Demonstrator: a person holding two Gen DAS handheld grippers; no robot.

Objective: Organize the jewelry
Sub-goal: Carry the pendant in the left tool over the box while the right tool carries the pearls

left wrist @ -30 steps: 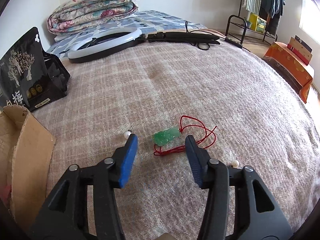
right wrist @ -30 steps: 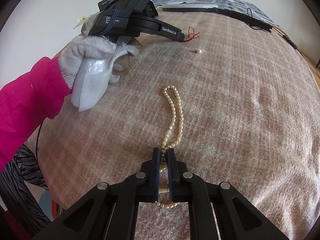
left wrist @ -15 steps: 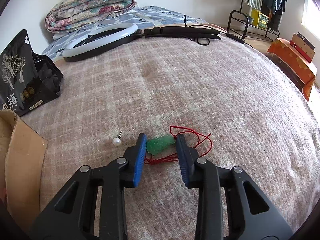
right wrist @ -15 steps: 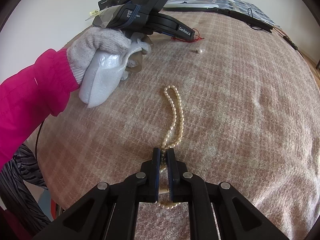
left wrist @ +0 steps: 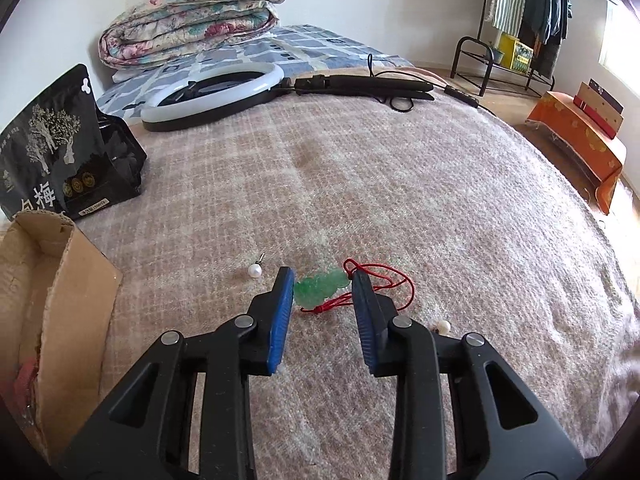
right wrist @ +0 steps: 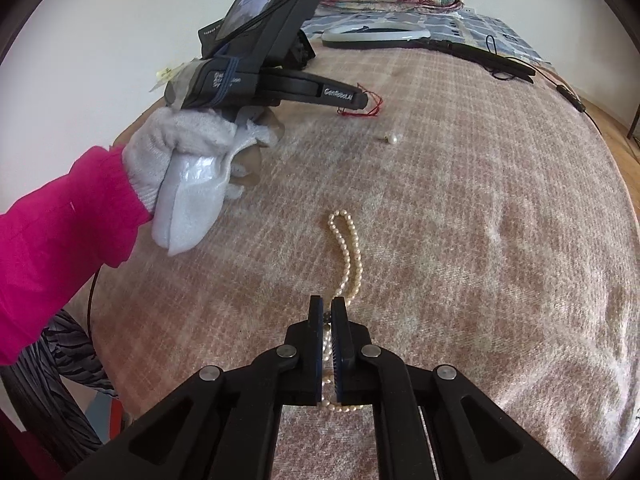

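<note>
A green carved pendant (left wrist: 320, 290) on a red cord (left wrist: 394, 280) sits between the blue pads of my left gripper (left wrist: 320, 280), which is shut on it just above the plaid blanket. The right wrist view shows that left gripper (right wrist: 362, 98) raised, with the red cord (right wrist: 370, 106) hanging from its tip. My right gripper (right wrist: 327, 304) is shut on a pearl necklace (right wrist: 348, 256), whose loop trails ahead on the blanket. A pearl stud (left wrist: 255, 271) lies left of the pendant. Another pearl (left wrist: 443, 325) shows beside the right finger.
A torn cardboard box (left wrist: 52, 300) stands at the left, with a black pouch (left wrist: 48, 152) behind it. A ring light (left wrist: 212, 96) with its cable and a folded quilt (left wrist: 192, 12) lie at the far end. A gloved hand (right wrist: 184, 152) with a pink sleeve holds the left gripper.
The left jaws narrowed around the green pendant, then the gripper rose a little with the pendant and cord. The right gripper stayed shut on the pearl necklace.
</note>
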